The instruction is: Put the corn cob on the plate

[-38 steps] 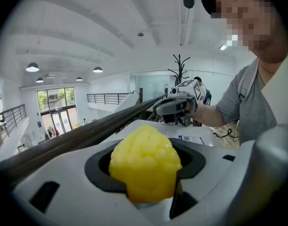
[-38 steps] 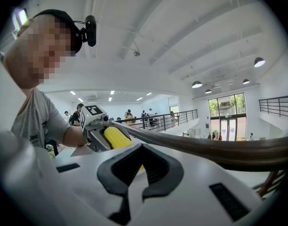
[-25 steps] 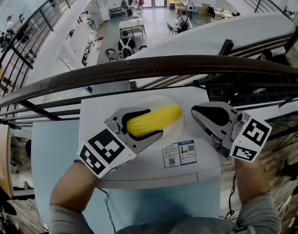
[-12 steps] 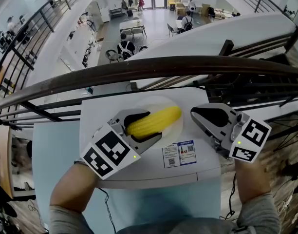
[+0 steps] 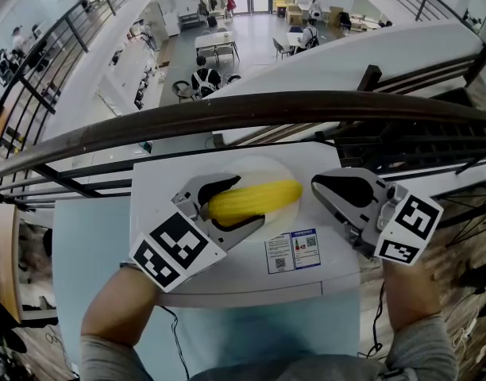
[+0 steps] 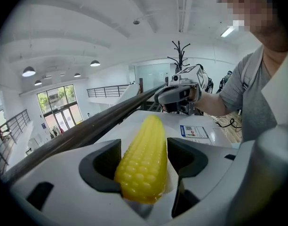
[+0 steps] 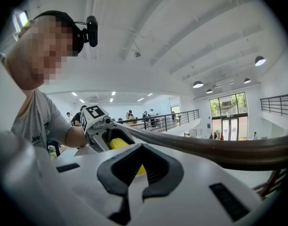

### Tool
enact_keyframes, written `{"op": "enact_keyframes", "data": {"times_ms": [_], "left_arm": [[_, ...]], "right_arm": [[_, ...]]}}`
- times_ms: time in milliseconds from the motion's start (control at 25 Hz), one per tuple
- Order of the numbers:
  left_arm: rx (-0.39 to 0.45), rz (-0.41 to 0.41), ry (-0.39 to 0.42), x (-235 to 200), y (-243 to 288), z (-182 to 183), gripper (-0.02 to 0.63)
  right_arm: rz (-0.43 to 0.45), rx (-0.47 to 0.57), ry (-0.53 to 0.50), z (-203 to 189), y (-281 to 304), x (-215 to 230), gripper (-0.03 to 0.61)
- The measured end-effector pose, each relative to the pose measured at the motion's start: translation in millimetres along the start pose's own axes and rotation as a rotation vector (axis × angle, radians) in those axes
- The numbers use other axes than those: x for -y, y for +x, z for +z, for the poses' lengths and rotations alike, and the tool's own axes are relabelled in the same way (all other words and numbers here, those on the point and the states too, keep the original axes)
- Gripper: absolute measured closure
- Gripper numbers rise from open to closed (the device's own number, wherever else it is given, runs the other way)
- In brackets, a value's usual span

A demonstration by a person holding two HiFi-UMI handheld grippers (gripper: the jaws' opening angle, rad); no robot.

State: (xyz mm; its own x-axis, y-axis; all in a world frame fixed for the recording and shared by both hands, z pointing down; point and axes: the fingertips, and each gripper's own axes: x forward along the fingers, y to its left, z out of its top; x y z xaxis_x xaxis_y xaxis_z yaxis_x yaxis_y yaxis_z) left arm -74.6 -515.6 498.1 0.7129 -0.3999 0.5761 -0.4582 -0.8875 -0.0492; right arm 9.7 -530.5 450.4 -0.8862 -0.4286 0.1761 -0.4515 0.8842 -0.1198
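Corn cob (image 5: 255, 198) lies on the white plate (image 5: 287, 171) on the desk (image 5: 152, 182), between the just-opened jaws of the left hand-held gripper (image 5: 249, 200). Right hand-held gripper (image 5: 318, 184) is closed and empty. The QR-code label (image 5: 293, 250) has print too small to read.

Left claw (image 5: 243, 202) newly opening, slack around the corn cob (image 5: 264, 196) (right claw (image 5: 317, 183) shut, empty).

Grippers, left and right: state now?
Left gripper: open, jaws just been opening, corn cob between them.
Right gripper: closed, empty.
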Motion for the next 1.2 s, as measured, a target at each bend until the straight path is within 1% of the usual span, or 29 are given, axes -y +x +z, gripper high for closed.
{"op": "enact_keyframes", "data": {"times_ms": [120,320,480,720,1000,1200], "left_arm": [[0.006,-0.004,-0.008,2,-1,1,0.295],[-0.014,-0.001,0.0,2,-3,-2,0.29],[-0.012,0.01,-0.005,1,-7,-2,0.285],[0.017,0.025,-0.016,-2,-14,3,0.281],[0.073,0.046,-0.06,-2,-34,16,0.281],[0.111,0.088,-0.088,0,-47,17,0.282]], "right_arm": [[-0.003,-0.001,0.003,-1,-1,0,0.561],[-0.005,-0.003,0.004,0,-2,-1,0.561],[-0.007,0.003,0.004,3,-4,-1,0.561],[-0.015,0.001,0.003,5,-6,-1,0.561],[-0.036,-0.001,0.009,12,-13,-3,0.561],[-0.054,-0.004,0.014,12,-20,-8,0.561]]}}
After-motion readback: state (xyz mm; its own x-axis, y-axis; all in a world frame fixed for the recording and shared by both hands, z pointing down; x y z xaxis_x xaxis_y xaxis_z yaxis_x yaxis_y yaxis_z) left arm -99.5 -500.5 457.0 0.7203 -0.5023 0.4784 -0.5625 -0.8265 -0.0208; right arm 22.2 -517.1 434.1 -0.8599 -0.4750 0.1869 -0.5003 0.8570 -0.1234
